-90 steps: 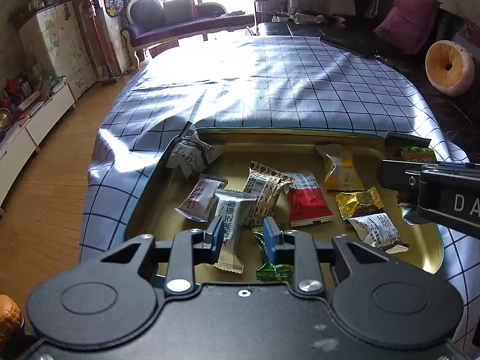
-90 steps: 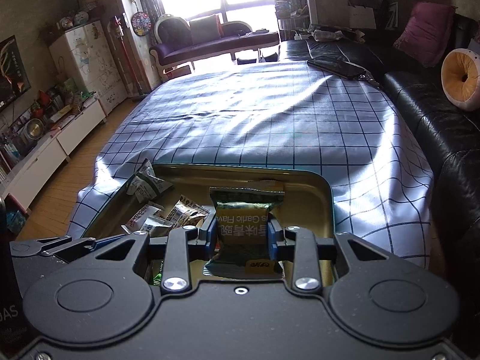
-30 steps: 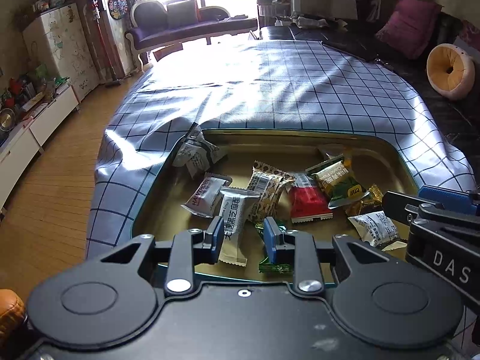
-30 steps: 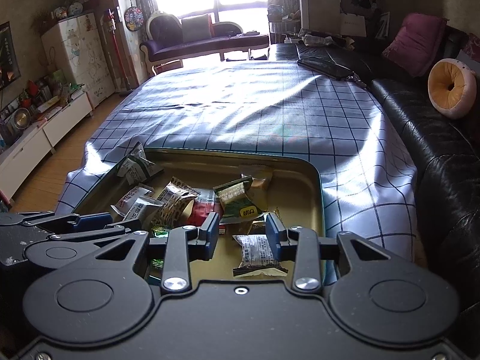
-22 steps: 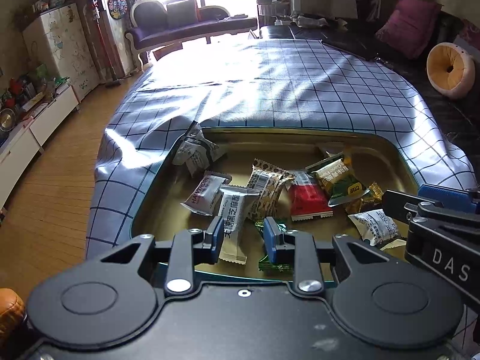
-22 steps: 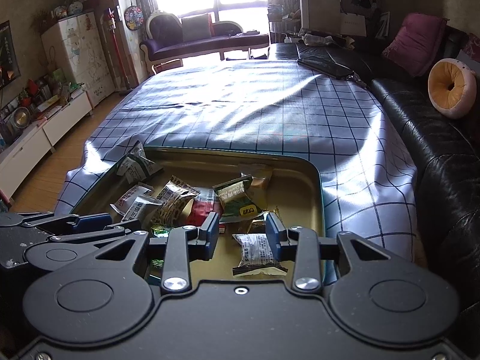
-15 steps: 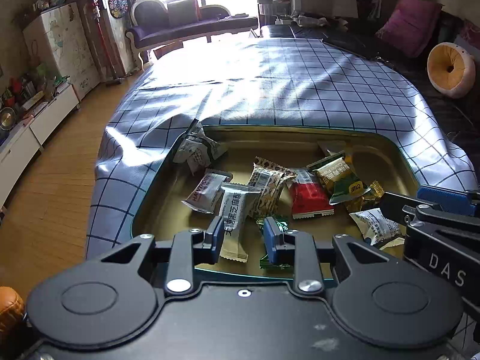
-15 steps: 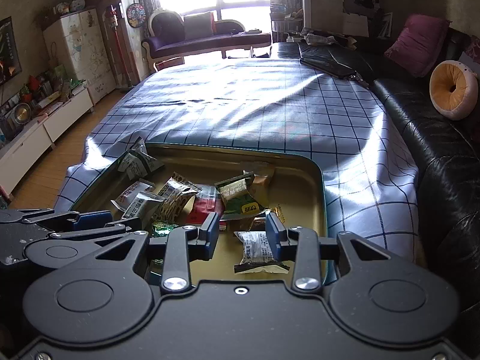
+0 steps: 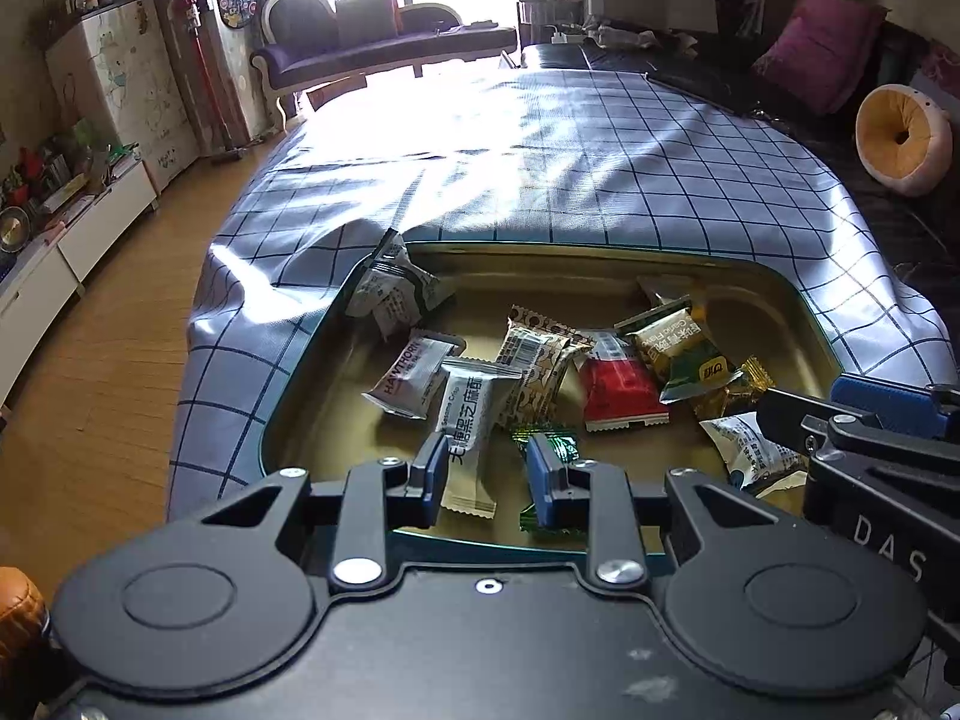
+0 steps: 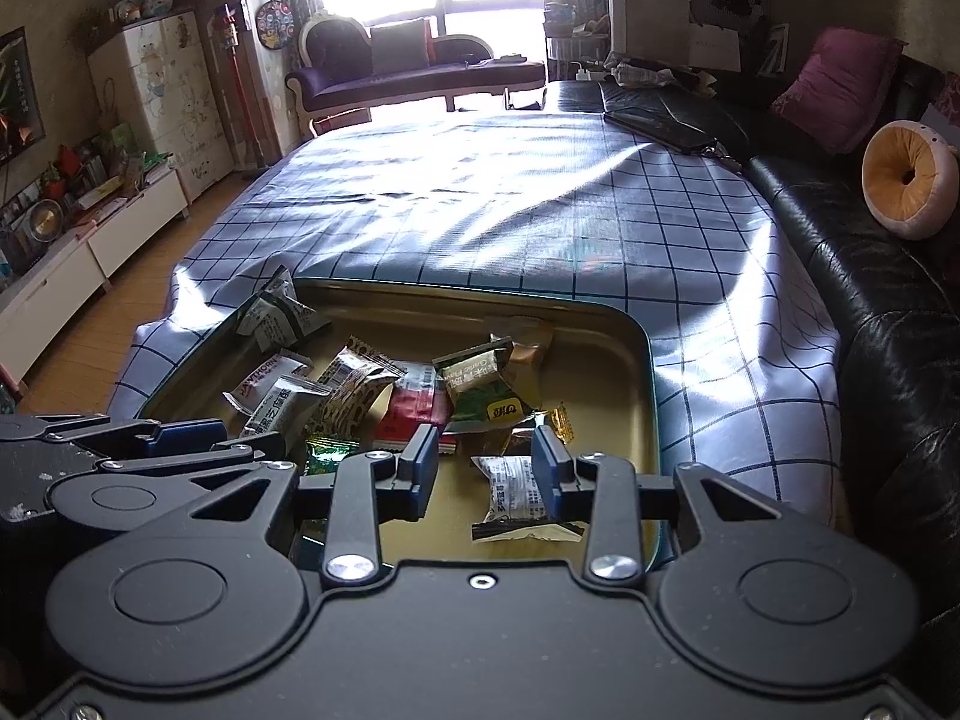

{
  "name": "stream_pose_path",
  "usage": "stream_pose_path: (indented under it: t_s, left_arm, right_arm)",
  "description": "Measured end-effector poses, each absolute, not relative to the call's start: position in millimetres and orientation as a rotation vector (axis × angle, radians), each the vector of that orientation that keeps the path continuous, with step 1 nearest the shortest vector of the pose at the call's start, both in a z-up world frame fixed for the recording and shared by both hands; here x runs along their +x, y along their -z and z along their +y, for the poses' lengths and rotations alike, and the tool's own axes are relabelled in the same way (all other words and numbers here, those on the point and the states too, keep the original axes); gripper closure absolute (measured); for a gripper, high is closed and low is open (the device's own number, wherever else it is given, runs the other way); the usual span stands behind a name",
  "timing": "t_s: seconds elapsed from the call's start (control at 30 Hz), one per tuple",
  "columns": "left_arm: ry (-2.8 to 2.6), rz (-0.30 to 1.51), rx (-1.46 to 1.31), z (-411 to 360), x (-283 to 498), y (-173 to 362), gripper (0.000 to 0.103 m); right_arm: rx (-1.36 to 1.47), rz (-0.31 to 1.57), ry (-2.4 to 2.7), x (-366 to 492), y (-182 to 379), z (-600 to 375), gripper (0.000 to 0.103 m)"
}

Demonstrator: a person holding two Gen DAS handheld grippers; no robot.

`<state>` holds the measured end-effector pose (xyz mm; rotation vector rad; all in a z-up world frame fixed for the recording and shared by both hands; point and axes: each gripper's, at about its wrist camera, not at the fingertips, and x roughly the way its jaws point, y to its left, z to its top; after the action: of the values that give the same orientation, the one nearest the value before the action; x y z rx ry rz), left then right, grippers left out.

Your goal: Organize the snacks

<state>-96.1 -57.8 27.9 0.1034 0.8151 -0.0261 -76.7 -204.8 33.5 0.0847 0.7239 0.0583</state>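
A gold metal tray (image 9: 798, 324) (image 10: 636, 372) sits at the near end of the checked tablecloth and holds several wrapped snacks. Among them are a red packet (image 9: 618, 387), a green garlic-flavour packet (image 9: 690, 354) (image 10: 486, 387), a white sesame crisp bar (image 9: 474, 420) and a white packet (image 10: 513, 489). My left gripper (image 9: 487, 471) is open and empty above the tray's near edge. My right gripper (image 10: 483, 465) is open and empty above the tray's near right part. The right gripper shows at the right edge of the left wrist view (image 9: 864, 420).
The checked tablecloth (image 9: 540, 150) stretches far beyond the tray. A black leather sofa (image 10: 888, 300) with a round orange cushion (image 10: 906, 186) runs along the right. Wooden floor (image 9: 90, 360) and low white cabinets lie to the left.
Three seconds ago my right gripper held the green garlic packet over the tray; it now lies in the tray on the red packet. Both grippers have drawn back slightly.
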Motion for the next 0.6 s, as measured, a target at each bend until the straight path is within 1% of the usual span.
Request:
stream_pose_path:
  t_s: [0.6]
  left_arm:
    - [0.031,0.827,0.090,-57.4,-96.0,-27.6,0.073]
  right_arm:
    - [0.077,0.738,-0.059,-75.7,-29.4,-201.9,0.058]
